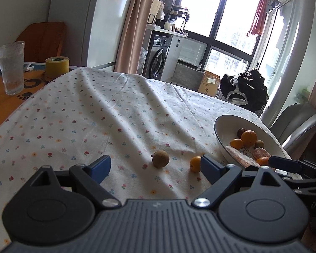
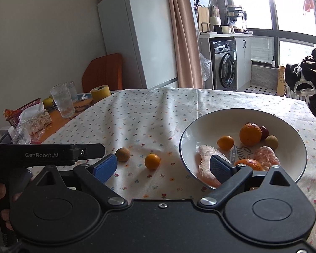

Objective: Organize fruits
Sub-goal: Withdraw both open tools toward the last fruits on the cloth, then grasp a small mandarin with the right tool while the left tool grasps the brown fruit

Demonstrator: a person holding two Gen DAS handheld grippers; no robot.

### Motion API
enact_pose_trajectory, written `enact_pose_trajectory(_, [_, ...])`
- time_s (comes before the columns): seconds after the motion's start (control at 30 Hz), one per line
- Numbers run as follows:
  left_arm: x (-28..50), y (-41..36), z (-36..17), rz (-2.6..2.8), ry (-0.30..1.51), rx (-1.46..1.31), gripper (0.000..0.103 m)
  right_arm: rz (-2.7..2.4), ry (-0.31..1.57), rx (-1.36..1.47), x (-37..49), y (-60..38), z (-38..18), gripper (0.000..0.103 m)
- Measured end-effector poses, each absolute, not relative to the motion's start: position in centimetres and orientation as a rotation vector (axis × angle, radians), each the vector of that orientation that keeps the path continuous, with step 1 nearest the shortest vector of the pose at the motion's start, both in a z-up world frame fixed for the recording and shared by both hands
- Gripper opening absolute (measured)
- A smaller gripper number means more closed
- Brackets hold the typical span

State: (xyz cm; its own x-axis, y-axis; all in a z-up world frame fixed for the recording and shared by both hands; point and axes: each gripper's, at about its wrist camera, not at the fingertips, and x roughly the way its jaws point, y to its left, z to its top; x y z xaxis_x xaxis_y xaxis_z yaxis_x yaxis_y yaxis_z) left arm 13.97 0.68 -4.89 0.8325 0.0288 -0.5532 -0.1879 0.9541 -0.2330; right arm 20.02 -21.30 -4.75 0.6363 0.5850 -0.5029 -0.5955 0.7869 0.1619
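Observation:
A brown round fruit (image 1: pixel 160 159) (image 2: pixel 122 154) and a small orange kumquat (image 1: pixel 195 163) (image 2: pixel 152 161) lie loose on the flowered tablecloth. To their right a white bowl (image 1: pixel 221 124) (image 2: pixel 191 130) holds an orange (image 2: pixel 250 134), kumquats, peeled citrus segments (image 2: pixel 208 168) and small brown fruits. My left gripper (image 1: pixel 155 168) is open above the cloth, with the brown fruit ahead between its fingers and the kumquat just inside the right one. My right gripper (image 2: pixel 163 167) is open and holds nothing, its right finger over the bowl's near rim.
A drinking glass (image 1: pixel 11 68) (image 2: pixel 62 100) and a yellow tape roll (image 1: pixel 57 67) (image 2: pixel 100 92) stand at the table's far left on an orange mat, beside snack wrappers and a red basket (image 2: pixel 21 113). A grey chair (image 1: pixel 295 124) stands past the bowl.

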Motion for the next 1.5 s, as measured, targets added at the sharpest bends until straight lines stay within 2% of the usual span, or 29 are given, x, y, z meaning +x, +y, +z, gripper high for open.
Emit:
enact_pose_trajectory(0.37, [12.4,0.7,-4.3,0.106,0.568,-0.272,0.091,0.652,0.642,0.008,20.3,-21.1,-5.3,0.093])
enact_pose_trajectory(0.47, [12.4,1.0,-4.5,0.083,0.577,-0.29,0.09,0.661,0.653,0.009,20.2,-20.8,-5.5,0.086])
enact_pose_trajectory(0.53, [12.4,1.1,-4.7,0.088,0.578,-0.29,0.089,0.665,0.653,0.0,20.2,-20.5,-5.6,0.085])
enact_pose_trajectory(0.73, [12.7,1.7,-4.9,0.103,0.561,-0.302,0.087,0.677,0.669,0.0,20.9,-19.8,-6.0,0.075])
enact_pose_trajectory(0.93, [13.0,2.7,-5.3,0.125,0.537,-0.332,0.078,0.706,0.681,-0.029,21.3,-18.3,-6.7,0.073])
enact_pose_trajectory(1.03, [13.2,3.2,-5.7,0.117,0.544,-0.351,0.075,0.694,0.693,-0.048,21.6,-17.4,-7.3,0.069])
enact_pose_trajectory(1.13, [13.6,3.4,-6.1,0.105,0.556,-0.362,0.067,0.678,0.695,-0.058,22.0,-16.9,-7.7,0.067])
enact_pose_trajectory(1.2, [13.8,3.5,-6.4,0.097,0.557,-0.374,0.058,0.665,0.681,-0.077,22.0,-16.7,-7.7,0.066])
enact_pose_trajectory(1.4, [14.6,3.4,-6.6,0.069,0.559,-0.385,0.052,0.662,0.673,-0.099,22.7,-15.4,-7.9,0.059])
enact_pose_trajectory(1.5, [15.0,3.2,-6.8,0.053,0.566,-0.384,0.047,0.665,0.681,-0.115,23.2,-14.7,-8.1,0.049])
